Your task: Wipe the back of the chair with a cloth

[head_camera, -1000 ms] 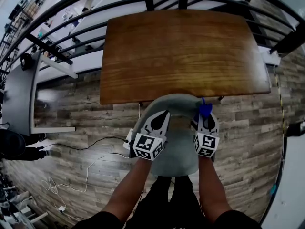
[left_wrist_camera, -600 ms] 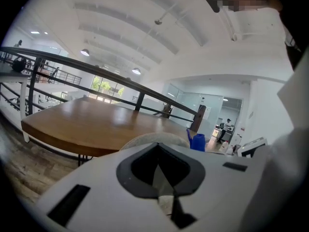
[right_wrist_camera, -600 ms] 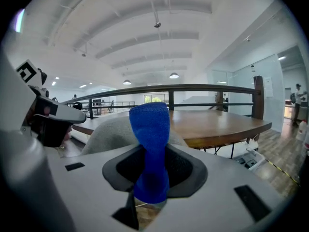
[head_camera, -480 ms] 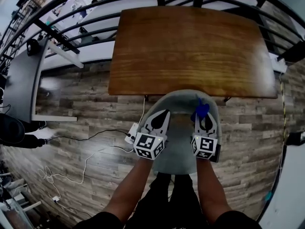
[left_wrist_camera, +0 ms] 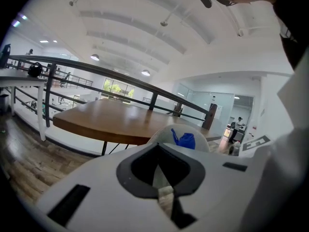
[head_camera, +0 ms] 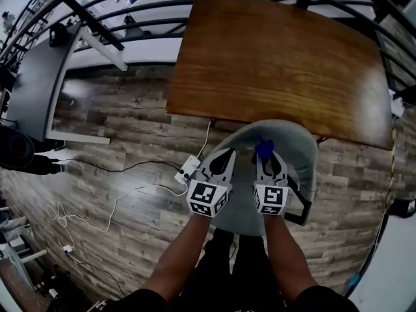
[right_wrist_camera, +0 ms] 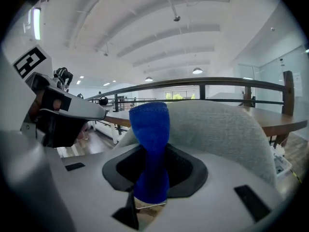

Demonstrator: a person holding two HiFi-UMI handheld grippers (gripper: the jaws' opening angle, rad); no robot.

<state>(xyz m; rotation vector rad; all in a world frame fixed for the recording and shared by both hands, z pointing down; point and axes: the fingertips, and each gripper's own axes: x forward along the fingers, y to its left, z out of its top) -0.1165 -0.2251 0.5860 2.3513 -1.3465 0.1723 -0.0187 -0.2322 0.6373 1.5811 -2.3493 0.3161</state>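
Observation:
The grey upholstered chair (head_camera: pixel 296 164) stands against the wooden table (head_camera: pixel 279 57), just in front of me. My right gripper (head_camera: pixel 264 156) is shut on a blue cloth (head_camera: pixel 263 148) and hovers over the chair's curved back, left of its middle. In the right gripper view the blue cloth (right_wrist_camera: pixel 150 144) sticks up between the jaws with the chair back (right_wrist_camera: pixel 222 129) right behind it. My left gripper (head_camera: pixel 226 156) hangs at the chair's left edge, jaws together and holding nothing. The left gripper view shows the cloth (left_wrist_camera: pixel 185 139) against the chair back (left_wrist_camera: pixel 205 143).
A white power strip (head_camera: pixel 189 169) and loose cables (head_camera: pixel 123 194) lie on the plank floor to the left. A black railing (head_camera: pixel 130 8) runs behind the table. A grey desk (head_camera: pixel 32 90) stands far left. A black bar (head_camera: pixel 296 203) is at the chair's right side.
Both grippers have shifted left across the chair; the cloth went from the back's right edge to left of its middle. The head view has swung, so table and chair sit further right.

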